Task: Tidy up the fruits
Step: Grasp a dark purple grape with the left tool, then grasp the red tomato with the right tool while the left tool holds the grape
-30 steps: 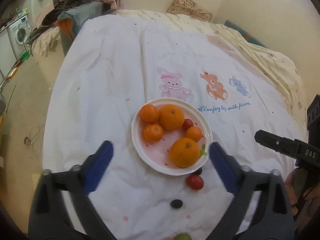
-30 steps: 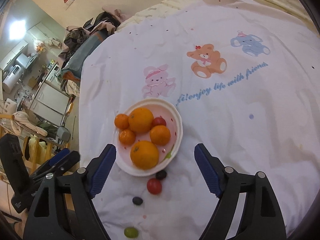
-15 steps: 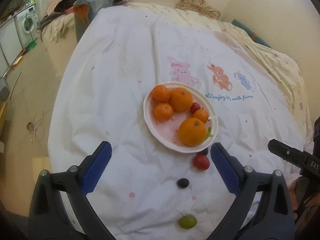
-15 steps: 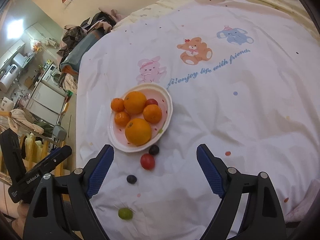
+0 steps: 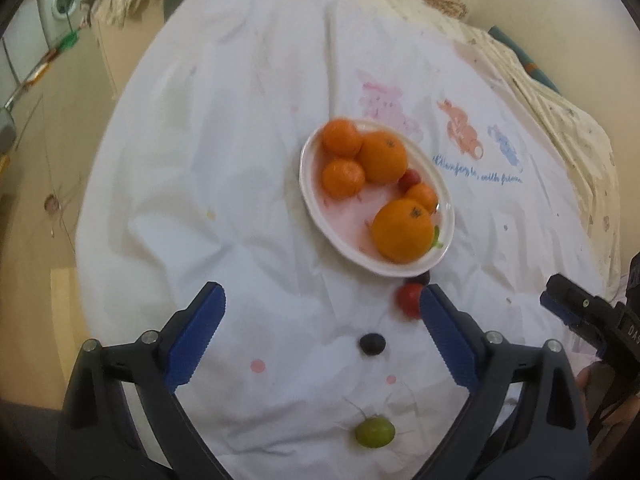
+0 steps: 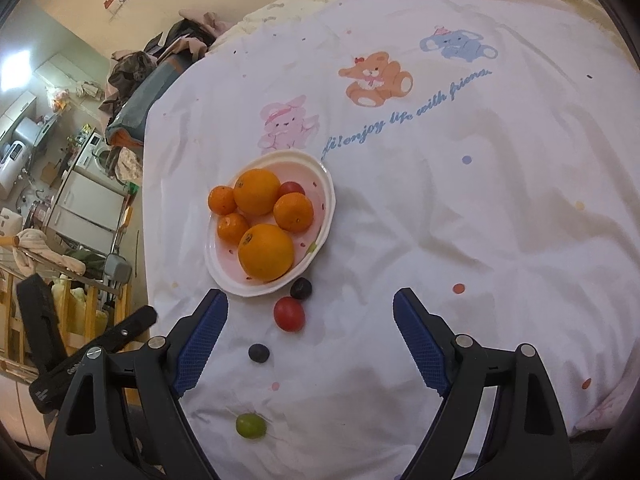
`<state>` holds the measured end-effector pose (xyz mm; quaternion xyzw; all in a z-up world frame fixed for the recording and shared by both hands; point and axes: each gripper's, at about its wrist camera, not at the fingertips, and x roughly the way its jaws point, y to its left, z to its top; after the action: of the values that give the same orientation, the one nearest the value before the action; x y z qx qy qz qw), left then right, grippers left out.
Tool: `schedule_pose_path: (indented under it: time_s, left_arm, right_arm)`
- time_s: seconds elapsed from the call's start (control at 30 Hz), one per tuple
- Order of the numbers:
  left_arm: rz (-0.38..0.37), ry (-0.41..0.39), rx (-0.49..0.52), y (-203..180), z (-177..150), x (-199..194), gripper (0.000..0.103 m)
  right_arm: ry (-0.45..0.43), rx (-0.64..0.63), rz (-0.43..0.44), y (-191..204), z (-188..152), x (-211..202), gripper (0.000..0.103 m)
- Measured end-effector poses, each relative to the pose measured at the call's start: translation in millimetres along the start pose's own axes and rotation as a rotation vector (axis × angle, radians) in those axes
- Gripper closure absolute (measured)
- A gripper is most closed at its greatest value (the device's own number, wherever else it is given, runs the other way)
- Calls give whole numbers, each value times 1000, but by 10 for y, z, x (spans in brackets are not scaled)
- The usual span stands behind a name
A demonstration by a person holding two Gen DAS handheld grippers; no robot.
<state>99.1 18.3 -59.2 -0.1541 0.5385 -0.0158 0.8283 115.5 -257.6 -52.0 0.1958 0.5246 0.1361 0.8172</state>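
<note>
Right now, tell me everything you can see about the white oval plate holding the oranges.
The white oval plate is glossy, ceramic-looking, with a raised rim and a pinkish speckled inside. It lies flat on the white cartoon-print bedsheet, below the pink bunny print. It carries two large oranges, three small mandarins, a red cherry tomato and a green bit at its rim. A dark grape sits against its near edge. Neither gripper touches it.

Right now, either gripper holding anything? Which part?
Nothing held. Left gripper and right gripper are both open and empty above the sheet.
</note>
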Motion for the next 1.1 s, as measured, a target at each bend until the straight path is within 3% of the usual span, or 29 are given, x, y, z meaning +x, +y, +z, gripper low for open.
schedule_pose_path:
  time_s: [0.13,0.2,0.37,0.5,0.63,0.77,0.83,0.9,1.1]
  left_arm:
    - [-19,87,3,-50,-76,218,33]
    - [-38,140,21,-131,-139,346,50]
    - [-56,236,155,-522,-311,606,53]
    - [-22,268,215,-721,-362,780,64]
    - [49,278,240,-780,-376,892,64]
    - [87,298,248,-755,-393,936,76]
    - [88,299,257,-757,-405,930,76]
    - [98,294,270,-753,-411,936,83]
    - [93,282,271,-703,-389,890,83]
  right_arm:
    - [20,21,-4,-22,21,81,16]
    - [28,34,-2,-43,20,99,16]
    - [29,40,-18,-111,38,81,16]
    - [28,62,-31,-240,51,50,16]
    - [33,67,-50,-357,52,25,16]
    - [37,78,-58,-452,43,5,16]
    - [37,89,-56,-479,43,-7,16]
    - [37,97,-46,-473,49,-8,16]
    - [34,53,-53,-344,74,33,16]
